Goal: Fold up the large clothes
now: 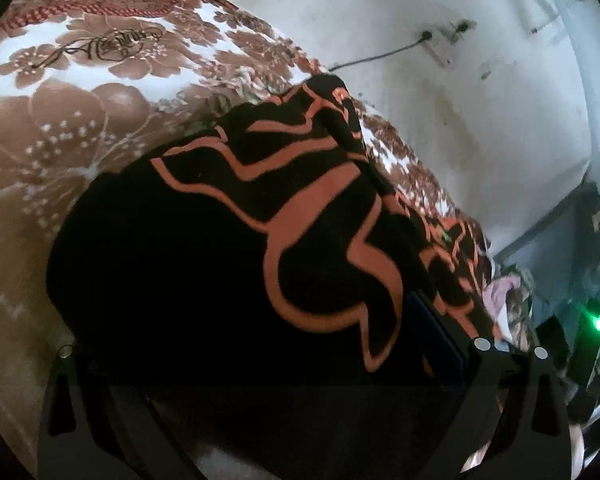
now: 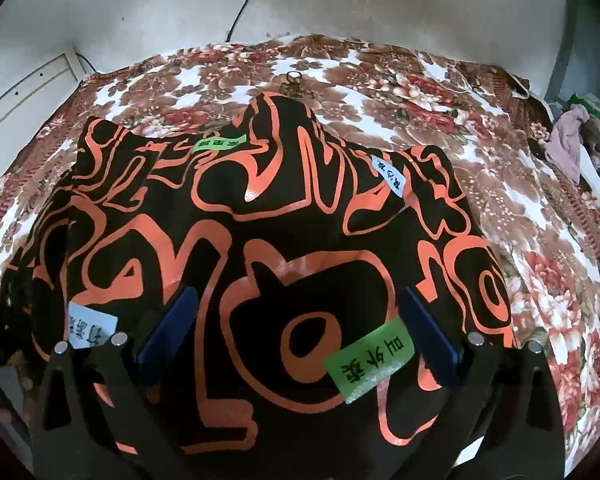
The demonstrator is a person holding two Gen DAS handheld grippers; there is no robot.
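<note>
Gaping right hand-held gripper [image 2: 298, 332] | over black-orange garment [image 2: 260, 208] | holding nothing

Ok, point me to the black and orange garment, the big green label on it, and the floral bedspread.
black and orange garment [image 2: 260, 208]: right wrist view, middle of the spread cloth.
big green label [image 2: 370, 360]: right wrist view, centre of the label, between the jaws.
floral bedspread [image 2: 520, 208]: right wrist view, bare patch right of the garment.

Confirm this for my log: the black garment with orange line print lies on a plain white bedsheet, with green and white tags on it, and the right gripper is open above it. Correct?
Not quite. The bedcover is not plain white: it is a brown, red and white floral print, as the right wrist view shows. The rest stands: the black and orange garment carries a green tag and a white tag, and the right gripper is open above it.
</note>
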